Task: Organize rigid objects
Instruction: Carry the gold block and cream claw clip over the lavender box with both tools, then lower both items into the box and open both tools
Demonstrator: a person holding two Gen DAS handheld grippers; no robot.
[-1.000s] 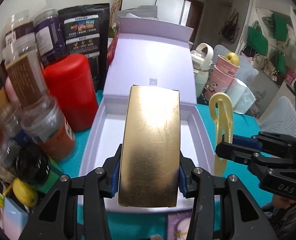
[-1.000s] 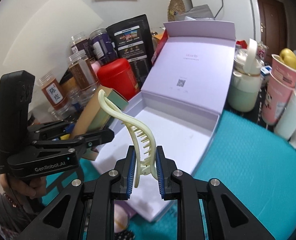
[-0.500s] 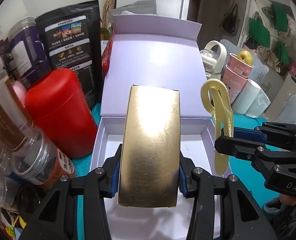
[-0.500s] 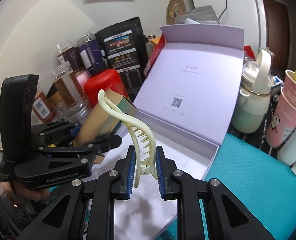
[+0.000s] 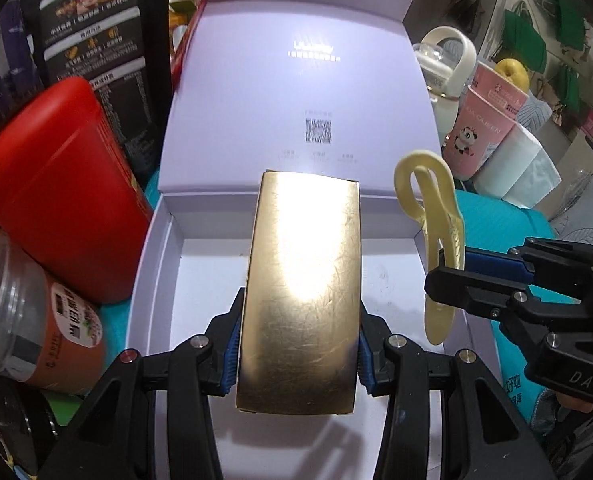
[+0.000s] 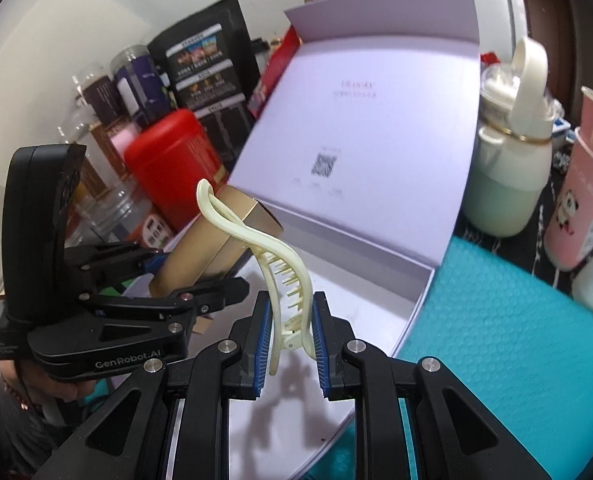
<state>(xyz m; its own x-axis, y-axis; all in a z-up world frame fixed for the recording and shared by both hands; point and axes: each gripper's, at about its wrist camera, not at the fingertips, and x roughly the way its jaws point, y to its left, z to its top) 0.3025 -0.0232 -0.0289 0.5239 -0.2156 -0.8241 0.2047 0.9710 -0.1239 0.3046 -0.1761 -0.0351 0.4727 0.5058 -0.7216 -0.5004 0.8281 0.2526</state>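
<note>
My left gripper [image 5: 298, 344] is shut on a gold box [image 5: 302, 292] and holds it over the open lilac gift box [image 5: 156, 264]. My right gripper [image 6: 290, 344] is shut on a cream hair claw clip [image 6: 284, 280], held above the gift box's white floor [image 6: 360, 308]. In the left wrist view the clip [image 5: 436, 232] and right gripper [image 5: 476, 280] are over the box's right wall. In the right wrist view the gold box [image 6: 212, 248] and left gripper [image 6: 164, 288] are at the left. The lid [image 5: 296, 92] stands open behind.
A red canister [image 5: 56, 184], jars [image 5: 32, 320] and a black pouch [image 5: 96, 40] crowd the left. A white kettle [image 6: 512, 168], a pink panda cup [image 5: 480, 132] and paper rolls [image 5: 516, 168] stand at the right. A teal mat [image 6: 496, 340] covers the table.
Both grippers have moved forward over the gift box with their loads; the box interior and lid now loom closer in both views.
</note>
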